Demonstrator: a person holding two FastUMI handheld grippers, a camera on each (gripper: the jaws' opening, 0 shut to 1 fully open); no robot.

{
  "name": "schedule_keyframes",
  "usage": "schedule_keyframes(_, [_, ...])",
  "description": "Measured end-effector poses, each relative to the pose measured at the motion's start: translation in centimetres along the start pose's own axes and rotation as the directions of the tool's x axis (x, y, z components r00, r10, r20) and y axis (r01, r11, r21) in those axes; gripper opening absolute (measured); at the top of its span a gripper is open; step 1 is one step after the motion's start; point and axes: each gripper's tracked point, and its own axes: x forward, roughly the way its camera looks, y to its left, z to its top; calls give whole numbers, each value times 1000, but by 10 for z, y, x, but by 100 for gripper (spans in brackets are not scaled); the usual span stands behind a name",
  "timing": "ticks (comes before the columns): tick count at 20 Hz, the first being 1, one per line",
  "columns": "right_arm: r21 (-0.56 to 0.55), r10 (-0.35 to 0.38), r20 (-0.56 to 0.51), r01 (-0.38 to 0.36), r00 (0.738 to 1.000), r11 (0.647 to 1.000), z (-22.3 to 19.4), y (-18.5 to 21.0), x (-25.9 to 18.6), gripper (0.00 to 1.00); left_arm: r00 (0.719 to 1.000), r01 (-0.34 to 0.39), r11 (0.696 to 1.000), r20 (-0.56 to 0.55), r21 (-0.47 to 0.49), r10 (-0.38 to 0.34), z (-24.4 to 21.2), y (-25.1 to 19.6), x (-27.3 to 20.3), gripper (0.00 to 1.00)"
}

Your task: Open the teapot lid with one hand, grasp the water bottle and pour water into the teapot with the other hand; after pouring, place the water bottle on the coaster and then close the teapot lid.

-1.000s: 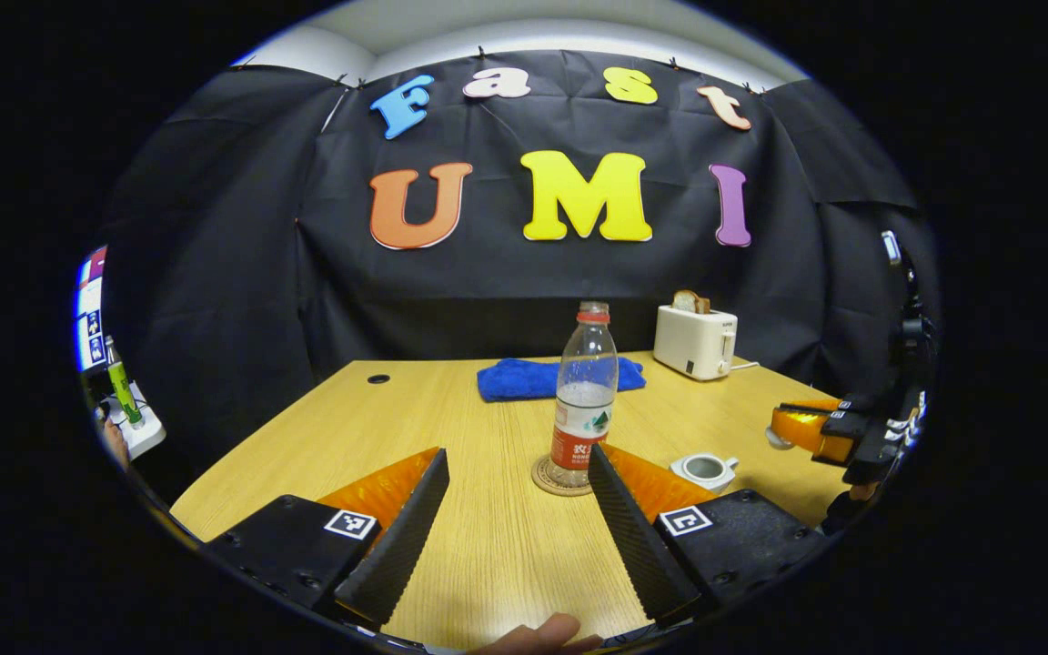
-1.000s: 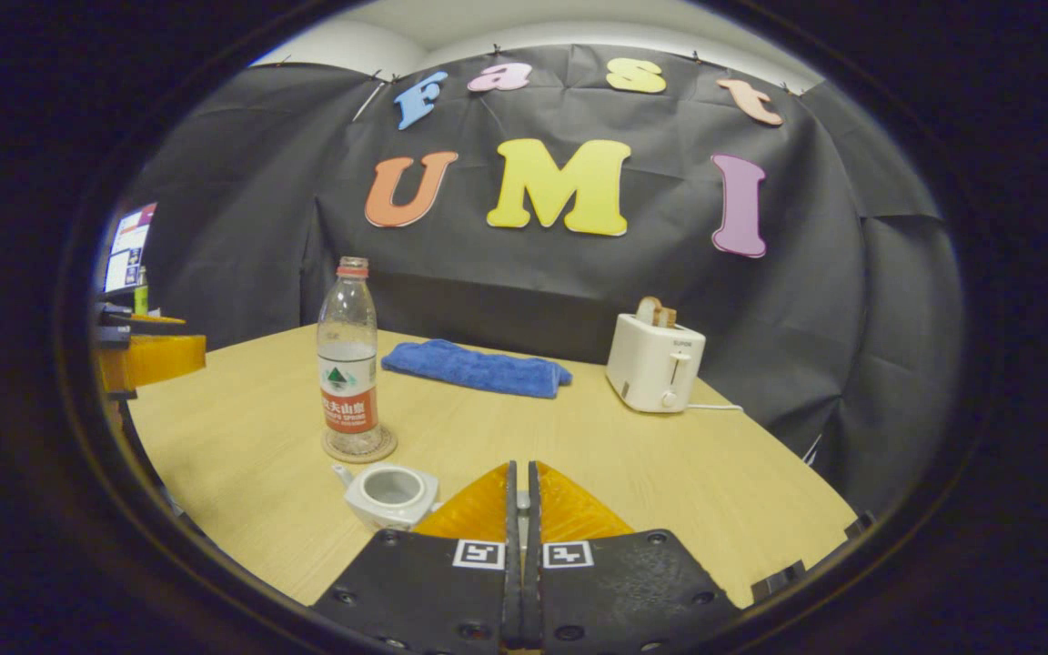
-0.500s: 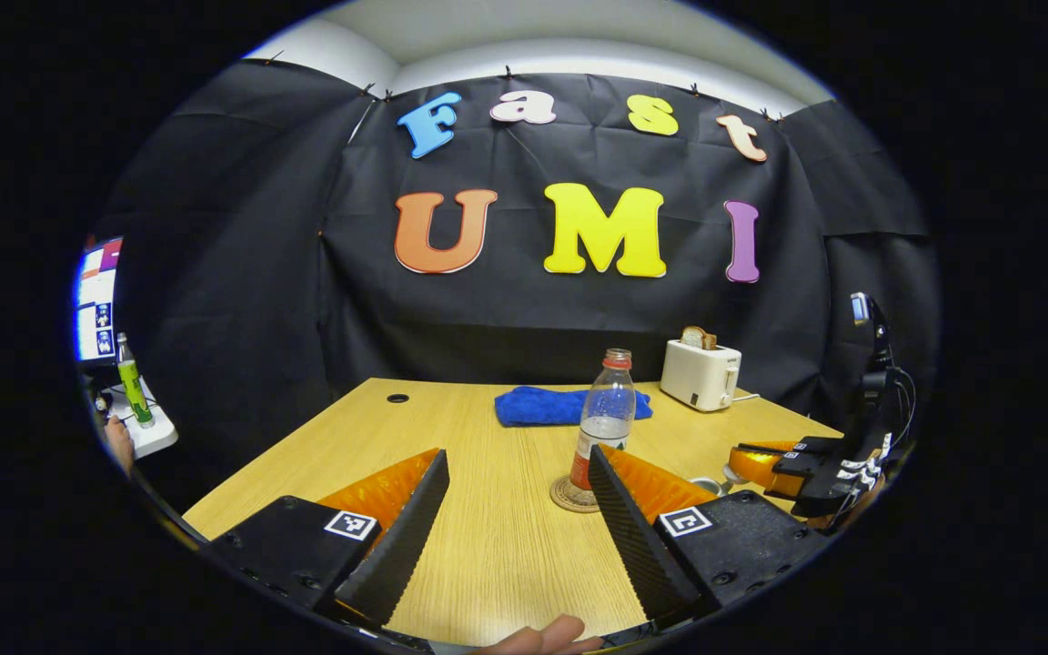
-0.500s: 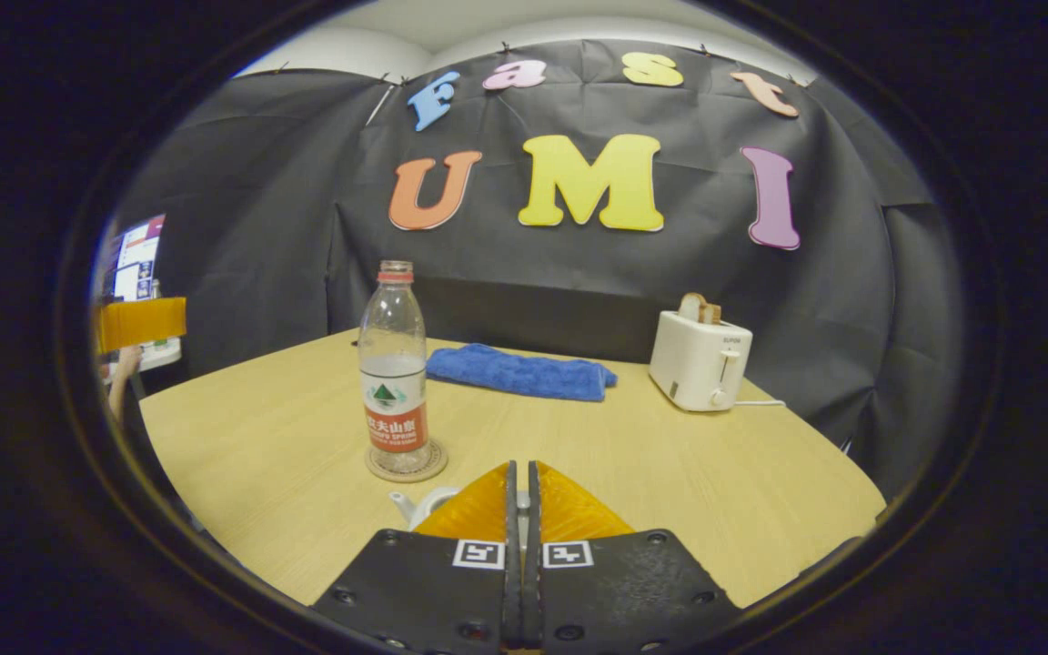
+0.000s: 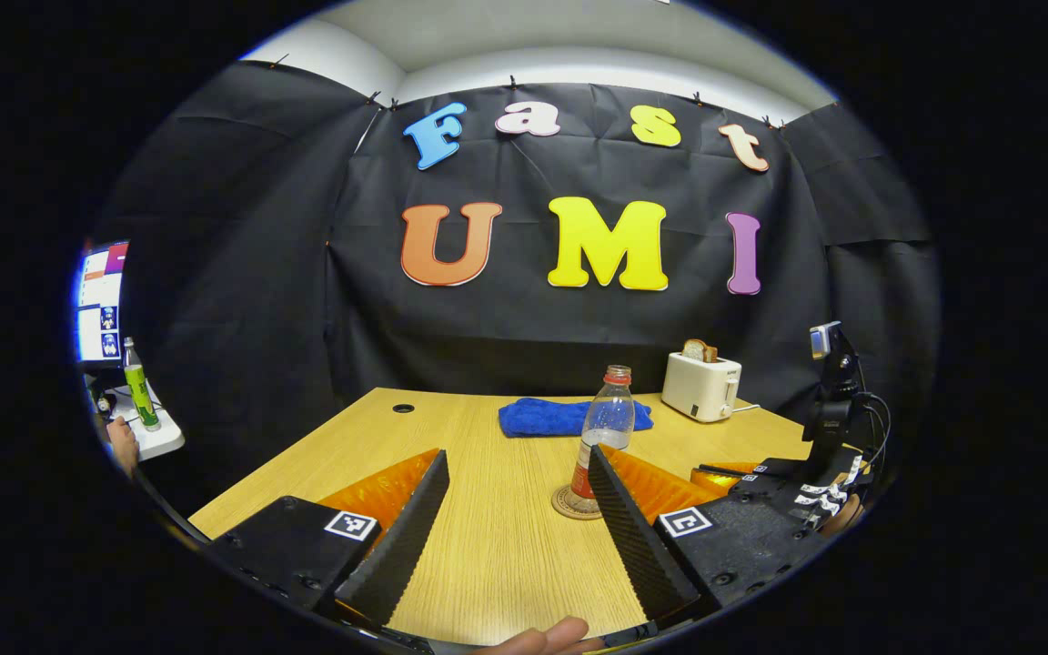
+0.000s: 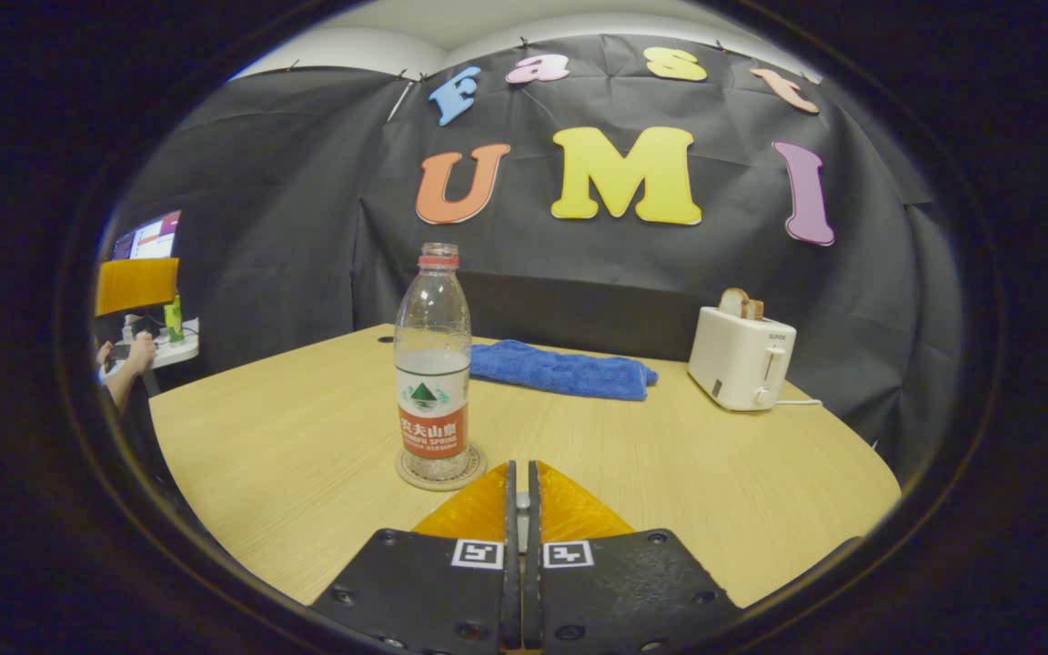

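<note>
A clear water bottle [image 5: 606, 426] with a red label and no cap stands upright on a round coaster [image 5: 574, 505] mid-table. My left gripper [image 5: 517, 455] is open, drawn back from the bottle, with nothing between its fingers. Low at the right, my right gripper [image 5: 715, 474] hangs just above the table. In the right gripper view the bottle [image 6: 433, 373] and coaster [image 6: 440, 473] stand just ahead on the left. My right gripper [image 6: 517, 473] is shut, with a pale sliver of the teapot lid [image 6: 517, 499] between its fingers. The teapot is hidden under them.
A folded blue towel [image 6: 560, 371] lies behind the bottle. A white toaster [image 6: 742, 359] with bread in it stands at the back right, its cord trailing off. Black cloth walls close the table [image 6: 287, 428]. A side shelf [image 5: 146, 428] with a green bottle is at far left.
My left gripper has drawn back from the bottle, still open. My right gripper has sunk lower and shifted over the teapot, which has slipped out of sight behind its fingers.
</note>
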Motion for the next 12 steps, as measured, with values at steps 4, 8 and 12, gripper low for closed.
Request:
schedule_keyframes(4, [21, 4, -2, -4, 1000, 1000, -2, 1, 2, 1, 1000, 9, 1000, -20, -16, -9, -6, -4, 2, 97])
schedule_keyframes(8, [19, 5, 9, -5, 1000, 1000, -3, 0, 2, 3, 1000, 6, 1000, -19, -1, -6, -6, -4, 3, 96])
schedule_keyframes(12, [24, 12, 14, -12, 1000, 1000, -3, 0, 1, 4, 1000, 16, 1000, -24, 10, -16, -7, -8, 1, 96])
